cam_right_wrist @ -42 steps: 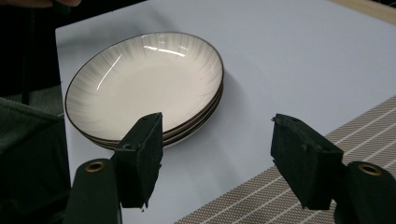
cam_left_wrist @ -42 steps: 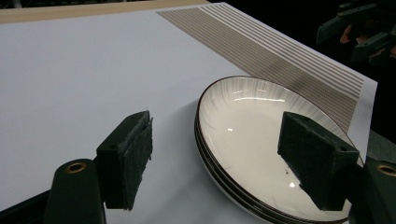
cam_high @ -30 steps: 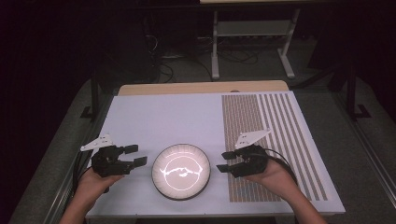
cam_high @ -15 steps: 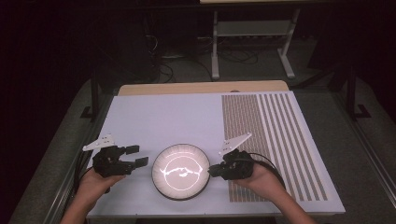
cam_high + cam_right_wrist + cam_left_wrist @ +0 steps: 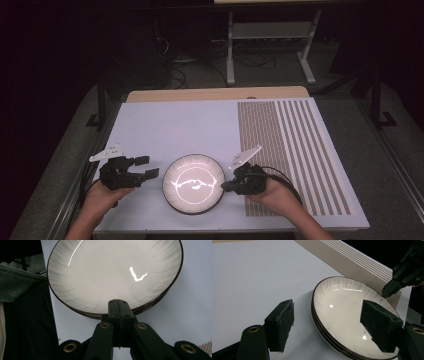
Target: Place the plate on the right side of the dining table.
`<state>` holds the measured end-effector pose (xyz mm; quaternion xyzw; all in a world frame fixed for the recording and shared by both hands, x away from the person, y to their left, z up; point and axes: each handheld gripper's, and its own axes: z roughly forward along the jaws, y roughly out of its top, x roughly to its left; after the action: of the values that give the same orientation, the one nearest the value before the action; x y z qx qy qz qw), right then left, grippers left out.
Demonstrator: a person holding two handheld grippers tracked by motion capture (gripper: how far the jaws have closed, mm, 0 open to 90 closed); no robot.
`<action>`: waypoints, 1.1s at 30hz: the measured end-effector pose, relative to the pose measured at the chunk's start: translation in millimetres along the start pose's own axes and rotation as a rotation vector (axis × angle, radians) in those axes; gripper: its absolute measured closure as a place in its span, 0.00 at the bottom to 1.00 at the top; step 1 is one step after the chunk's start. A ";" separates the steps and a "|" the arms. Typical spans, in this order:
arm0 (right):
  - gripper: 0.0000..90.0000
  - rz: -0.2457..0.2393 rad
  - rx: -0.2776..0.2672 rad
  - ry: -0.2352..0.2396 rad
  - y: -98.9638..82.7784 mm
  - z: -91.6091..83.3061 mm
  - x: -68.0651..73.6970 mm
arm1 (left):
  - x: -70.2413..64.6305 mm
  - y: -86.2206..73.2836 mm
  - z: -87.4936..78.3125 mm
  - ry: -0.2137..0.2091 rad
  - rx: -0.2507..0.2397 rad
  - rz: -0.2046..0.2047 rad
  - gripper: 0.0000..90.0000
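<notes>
While your right gripper (image 5: 226, 187) has just closed, jaws pressed together with nothing between, at the three o'clock rim of the stacked white, dark-rimmed ceramic plates (image 5: 194, 183) (near the table's front edge), your left gripper (image 5: 148, 167) waits wide apart at nine o'clock.

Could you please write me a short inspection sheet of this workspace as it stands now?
Surface: white table with a striped mat on its right part; wooden edge at the far side.
Job's things: stack of plates, white with dark rims, near the front edge.
Clutter: nothing seen.
Grippers: left gripper open, jaws apart beside the stack's left rim; right gripper has just been closing, jaws now together, nothing between them, tips at the stack's right rim.
Cables: one trails from each gripper; more lie on the floor behind the table.
Surroundings: dark room, metal stand beyond the table.
</notes>
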<state>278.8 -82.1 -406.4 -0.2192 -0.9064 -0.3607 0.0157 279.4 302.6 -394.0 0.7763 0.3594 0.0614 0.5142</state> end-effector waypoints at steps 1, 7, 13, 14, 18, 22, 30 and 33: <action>1.00 0.004 0.000 -0.001 0.1 0.1 0.2 | -0.1 0.1 0.0 0.002 -0.001 -0.001 0.29; 1.00 0.011 0.006 -0.002 1.1 0.8 1.0 | -0.7 0.1 0.6 0.017 0.019 -0.011 0.29; 1.00 0.022 0.007 -0.001 3.0 1.3 0.8 | -2.3 0.9 0.7 0.023 0.036 -0.040 0.32; 1.00 0.021 0.007 -0.003 3.0 1.5 0.9 | -2.2 1.0 0.5 0.027 0.039 -0.047 0.33; 1.00 0.027 0.008 -0.012 3.6 2.8 2.5 | -2.5 0.9 0.6 0.035 0.055 -0.067 0.33; 1.00 0.028 0.005 -0.012 5.2 6.0 3.2 | -2.7 0.5 0.6 0.043 0.064 -0.071 0.33; 1.00 0.037 -0.009 -0.017 7.7 12.3 4.5 | -3.4 3.3 -1.0 0.064 0.091 -0.141 0.42; 1.00 0.043 -0.014 -0.017 10.0 16.2 6.3 | -4.0 3.8 0.2 0.091 0.125 -0.168 0.43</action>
<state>279.2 -62.5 -410.7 -0.2416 -0.8991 -0.3648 0.0142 278.5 299.1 -389.8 0.7704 0.4492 0.0307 0.4515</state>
